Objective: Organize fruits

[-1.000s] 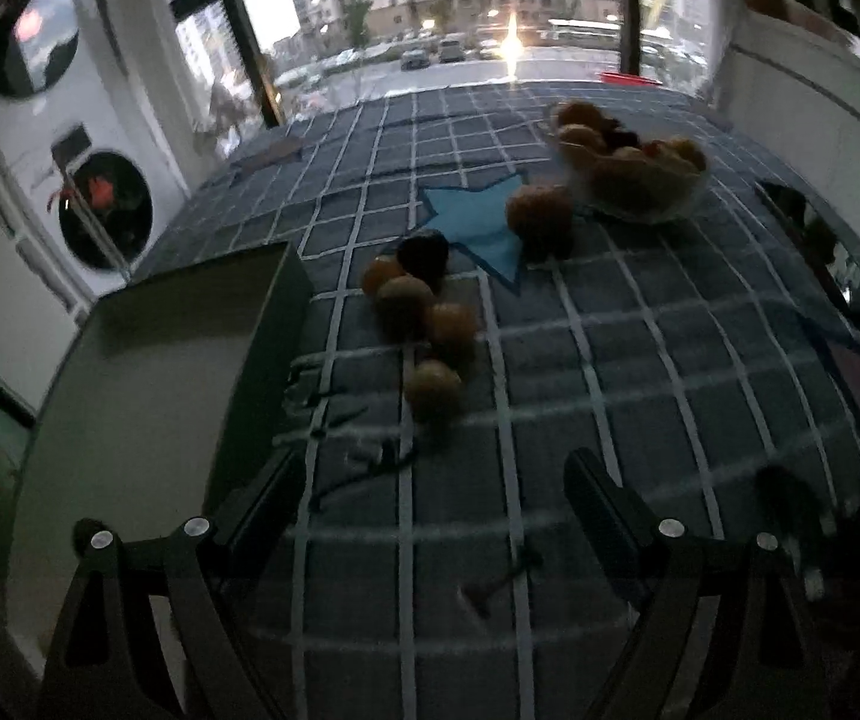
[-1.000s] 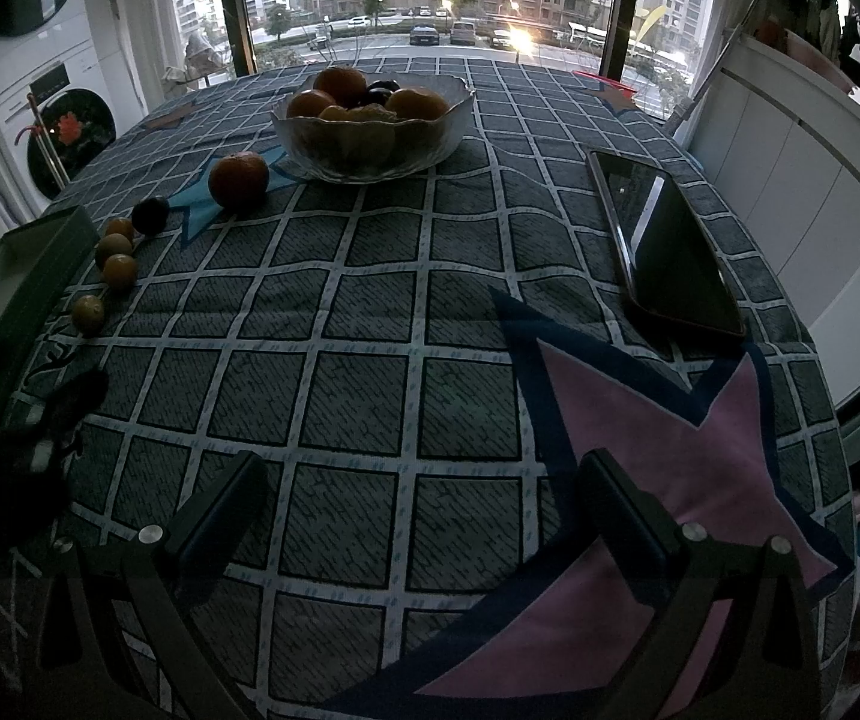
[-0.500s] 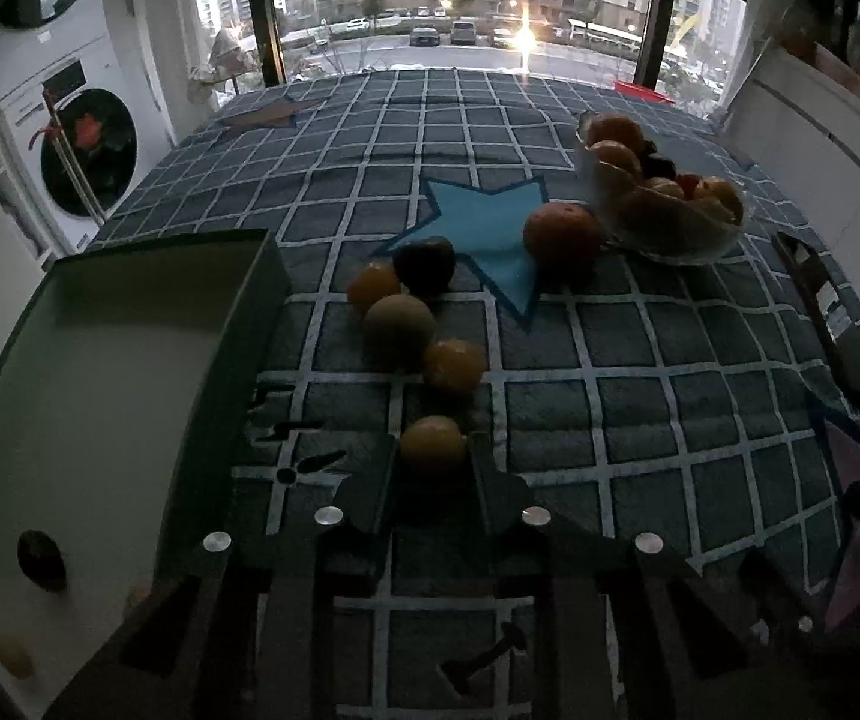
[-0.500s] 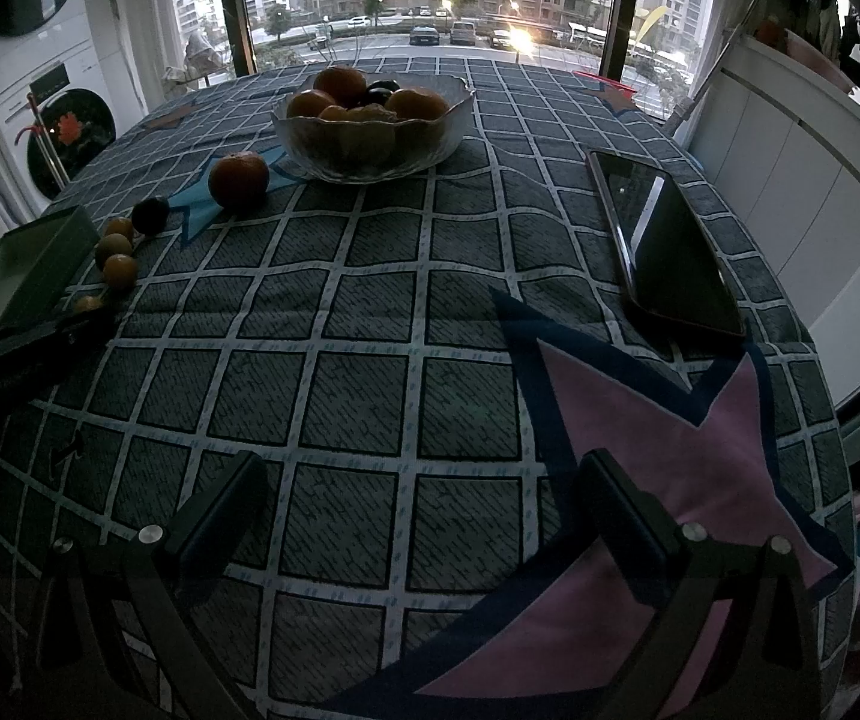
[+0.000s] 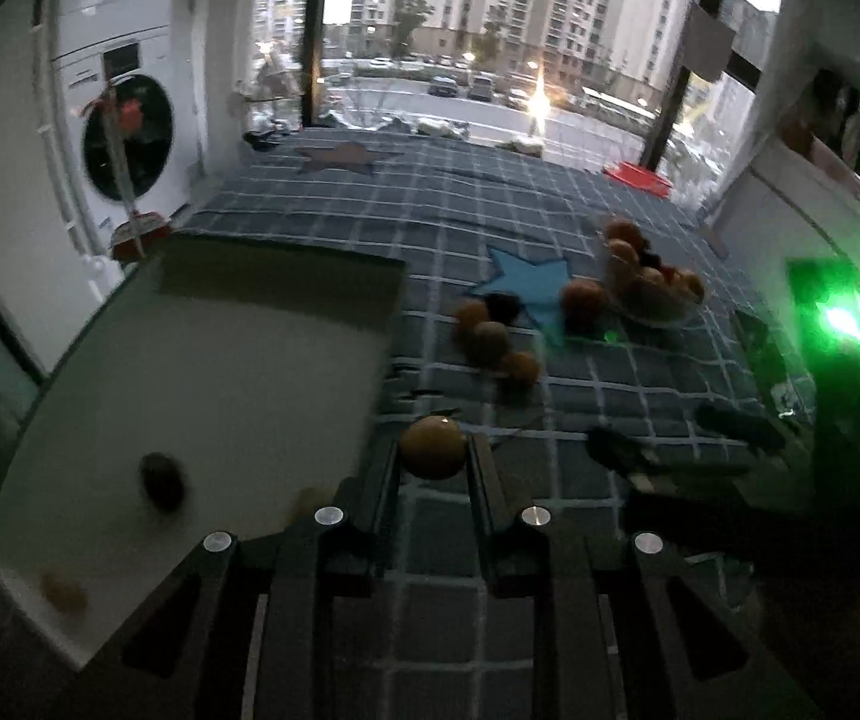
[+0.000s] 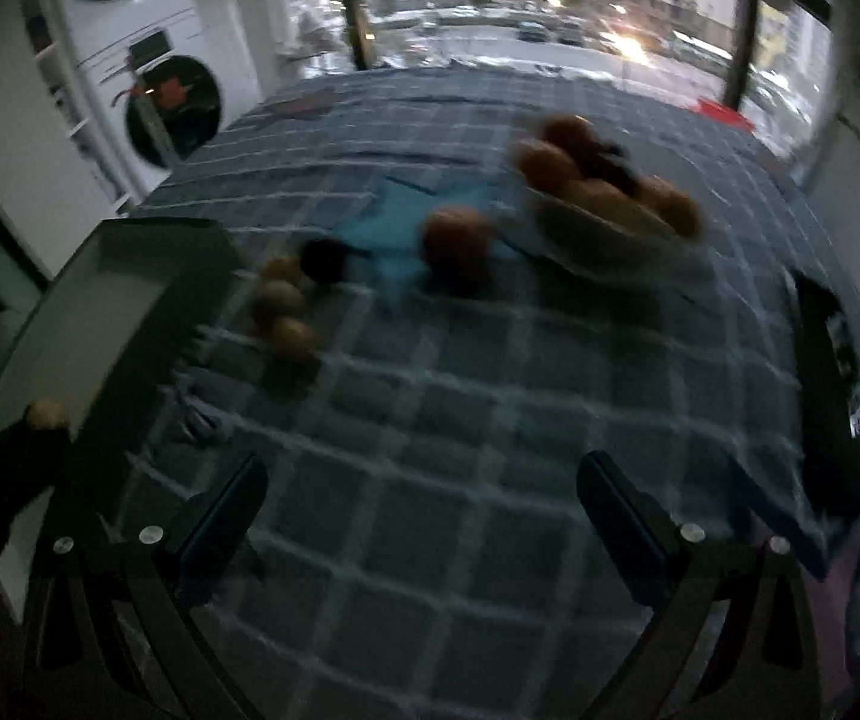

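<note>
right, my left gripper (image 5: 433,468) is pinching a small yellow-brown fruit (image 5: 433,447) between its pads, carried just off the checked tablecloth (image 5: 610,378) and right beside the near edge of the pale tray (image 5: 189,360). the jaws sit on the fruit's two flanks, about at its widest part, which i judge is the right place: it is round and smooth, so a hold any higher or lower would probably let it squirt out. it looks light and fairly firm, but the skin likely bruises, so i want no more squeeze than this.

the tray already has a dark fruit (image 5: 162,480) and a small pale one (image 5: 63,594) lying in it, well apart. three more small fruits (image 5: 493,339) lie in a loose row on the cloth beside a dark plum-like one (image 5: 503,305), with a bigger orange fruit (image 5: 583,298) just next to the glass bowl (image 5: 652,294) heaped with more.

my right gripper (image 6: 420,510) is spread wide with nothing between its fingers, hanging over bare cloth; that view is blurred. the round ones will roll once released, so i would set this one down low inside the tray, away from the rim.
</note>
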The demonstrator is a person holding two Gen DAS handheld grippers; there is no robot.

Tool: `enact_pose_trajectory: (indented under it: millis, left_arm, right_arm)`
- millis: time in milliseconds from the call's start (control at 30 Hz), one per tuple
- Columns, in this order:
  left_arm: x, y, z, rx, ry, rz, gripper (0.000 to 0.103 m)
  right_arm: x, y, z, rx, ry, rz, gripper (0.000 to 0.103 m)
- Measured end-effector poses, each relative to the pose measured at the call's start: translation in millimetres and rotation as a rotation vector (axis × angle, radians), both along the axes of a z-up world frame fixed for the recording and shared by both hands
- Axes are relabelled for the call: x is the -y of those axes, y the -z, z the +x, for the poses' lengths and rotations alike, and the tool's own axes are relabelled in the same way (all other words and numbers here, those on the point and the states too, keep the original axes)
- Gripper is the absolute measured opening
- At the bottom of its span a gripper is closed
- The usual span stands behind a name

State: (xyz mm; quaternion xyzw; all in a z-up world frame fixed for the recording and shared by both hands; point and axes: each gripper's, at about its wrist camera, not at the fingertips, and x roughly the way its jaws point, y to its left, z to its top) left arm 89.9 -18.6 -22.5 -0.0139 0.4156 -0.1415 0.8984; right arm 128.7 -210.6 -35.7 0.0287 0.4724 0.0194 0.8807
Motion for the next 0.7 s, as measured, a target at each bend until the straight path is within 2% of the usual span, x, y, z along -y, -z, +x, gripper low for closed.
enact_pose_trajectory:
  millis: [133, 200, 267, 300, 400, 433, 567, 700]
  left_arm:
    - [-21, 0, -1, 0.018, -0.042, 0.025, 0.024]
    - [-29, 1, -1, 0.028, -0.057, 0.036, 0.024]
    - [-38, 2, -1, 0.030, -0.069, 0.035, 0.024]
    - [-42, 2, -1, 0.031, -0.074, 0.033, 0.024]
    - [-49, 4, -2, 0.037, -0.088, 0.039, 0.024]
    - [-51, 5, -2, 0.036, -0.090, 0.039, 0.024]
    - [-59, 10, -3, 0.031, -0.104, 0.033, 0.024]
    - [-66, 13, -6, 0.028, -0.117, 0.028, 0.024]
  right_arm:
    - [-28, 1, 22, 0.014, -0.054, -0.004, 0.098]
    - [-40, 3, 32, 0.013, -0.068, -0.026, 0.090]
    - [-48, 9, 40, -0.011, -0.075, -0.034, 0.064]
    - [-49, 13, 43, -0.034, -0.066, -0.028, 0.063]
    - [-49, 12, 41, -0.006, -0.051, -0.060, 0.033]
    - [-47, 11, 40, -0.007, -0.054, -0.037, 0.024]
    - [-30, 3, 28, -0.005, -0.031, 0.059, 0.024]
    - [-24, -9, 12, -0.011, -0.053, 0.098, 0.024]
